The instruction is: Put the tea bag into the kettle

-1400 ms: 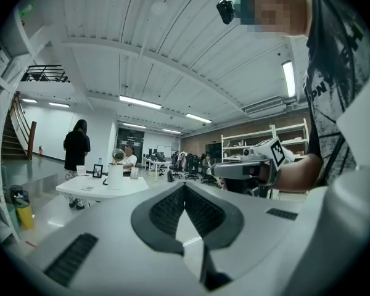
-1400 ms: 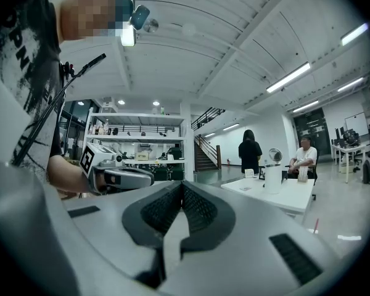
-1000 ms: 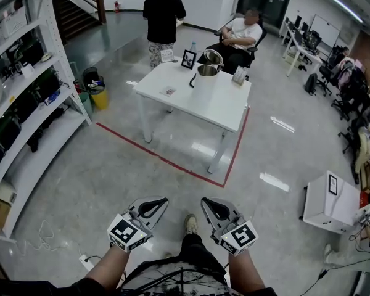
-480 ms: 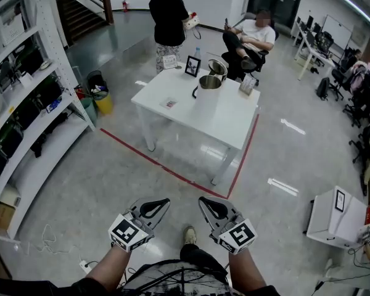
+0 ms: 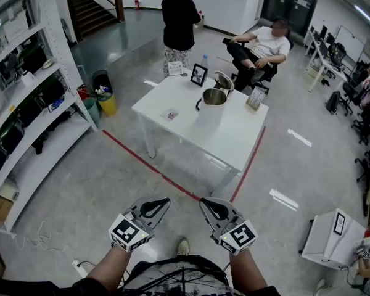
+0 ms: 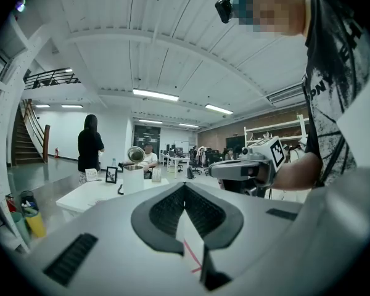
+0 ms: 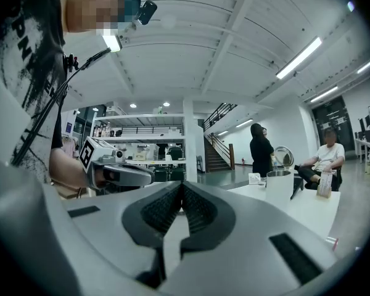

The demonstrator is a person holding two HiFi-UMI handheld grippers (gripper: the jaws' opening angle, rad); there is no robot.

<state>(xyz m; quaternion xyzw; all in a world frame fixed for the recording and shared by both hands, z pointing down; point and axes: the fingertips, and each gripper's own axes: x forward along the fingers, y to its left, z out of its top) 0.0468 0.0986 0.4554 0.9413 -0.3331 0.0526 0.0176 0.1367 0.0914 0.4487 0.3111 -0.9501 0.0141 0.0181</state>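
Fingers of left gripper (image 5: 164, 201) and right gripper (image 5: 205, 201) are closed, empty; tea bag (image 5: 170, 113) print, left of kettle (image 5: 213, 100), cannot be read

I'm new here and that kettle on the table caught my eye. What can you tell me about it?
The kettle stands upright on the white table, toward its far side. Its body looks pale, its open mouth shiny metal. The round metal lid is tipped back, open, and a dark handle sticks out on its left. Only the table touches it.
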